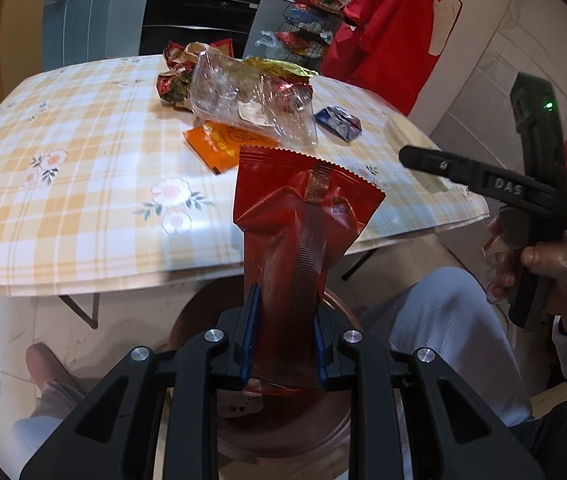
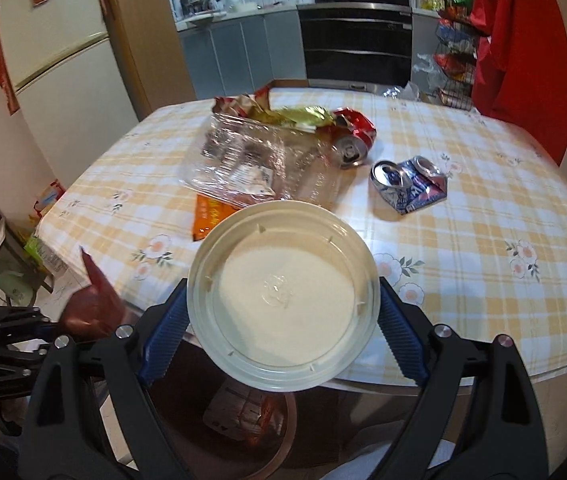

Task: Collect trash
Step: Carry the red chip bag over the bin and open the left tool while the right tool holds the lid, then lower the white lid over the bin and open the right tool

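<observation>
My left gripper [image 1: 285, 344] is shut on a red snack wrapper [image 1: 303, 216] and holds it upright over a brown bin [image 1: 335, 436] below the table edge. My right gripper [image 2: 281, 324] is shut on a round cream plastic lid [image 2: 283, 300], held over the same bin [image 2: 279, 432], which has a wrapper inside. On the table lie a clear plastic tray [image 2: 259, 160], an orange packet [image 1: 223, 148], a crushed red can [image 2: 353, 136], a crushed blue can [image 2: 409, 184] and gold and red wrappers [image 2: 295, 114].
The checked tablecloth [image 1: 63, 184] covers a round table. The right gripper's body [image 1: 531, 192] and the hand show at the right of the left wrist view. A fridge [image 2: 55, 52] stands at left; a red cloth [image 2: 519, 40] hangs at right. My legs are beside the bin.
</observation>
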Action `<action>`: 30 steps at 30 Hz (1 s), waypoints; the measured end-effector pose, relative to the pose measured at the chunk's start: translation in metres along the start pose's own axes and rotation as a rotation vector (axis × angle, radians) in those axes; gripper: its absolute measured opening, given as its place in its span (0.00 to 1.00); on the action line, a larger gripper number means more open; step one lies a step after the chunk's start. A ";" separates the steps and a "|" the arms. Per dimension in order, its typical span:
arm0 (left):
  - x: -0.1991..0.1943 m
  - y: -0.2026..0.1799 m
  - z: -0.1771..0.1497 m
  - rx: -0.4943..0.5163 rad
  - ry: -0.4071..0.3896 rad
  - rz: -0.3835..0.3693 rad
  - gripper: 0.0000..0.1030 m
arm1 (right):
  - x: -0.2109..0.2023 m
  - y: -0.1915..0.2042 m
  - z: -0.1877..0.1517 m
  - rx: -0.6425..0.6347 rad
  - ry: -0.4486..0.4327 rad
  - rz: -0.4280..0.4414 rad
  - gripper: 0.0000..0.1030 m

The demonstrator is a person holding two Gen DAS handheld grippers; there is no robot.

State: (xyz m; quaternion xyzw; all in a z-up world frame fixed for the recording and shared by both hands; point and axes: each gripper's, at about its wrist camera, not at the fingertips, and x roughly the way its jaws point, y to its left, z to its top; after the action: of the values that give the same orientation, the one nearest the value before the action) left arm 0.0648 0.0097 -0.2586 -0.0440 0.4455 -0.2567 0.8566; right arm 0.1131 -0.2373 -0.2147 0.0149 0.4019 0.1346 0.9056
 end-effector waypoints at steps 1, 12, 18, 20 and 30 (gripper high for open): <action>-0.001 -0.002 -0.002 0.005 0.003 0.001 0.22 | -0.003 0.002 0.000 -0.008 -0.005 -0.001 0.84; -0.003 -0.014 -0.005 0.040 0.031 -0.009 0.37 | -0.027 0.014 0.000 -0.028 -0.034 0.022 0.85; -0.021 -0.010 0.006 0.023 -0.043 0.026 0.65 | -0.029 0.022 -0.004 -0.053 -0.015 0.043 0.85; -0.031 -0.006 0.011 0.009 -0.085 0.045 0.75 | -0.029 0.027 -0.007 -0.067 -0.003 0.054 0.85; -0.078 0.026 0.023 -0.123 -0.247 0.198 0.94 | -0.024 0.055 -0.020 -0.131 0.068 0.117 0.86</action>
State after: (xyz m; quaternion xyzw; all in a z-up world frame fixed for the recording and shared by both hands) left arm 0.0567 0.0665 -0.1950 -0.0833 0.3540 -0.1361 0.9215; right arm 0.0702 -0.1920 -0.2030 -0.0255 0.4213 0.2136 0.8810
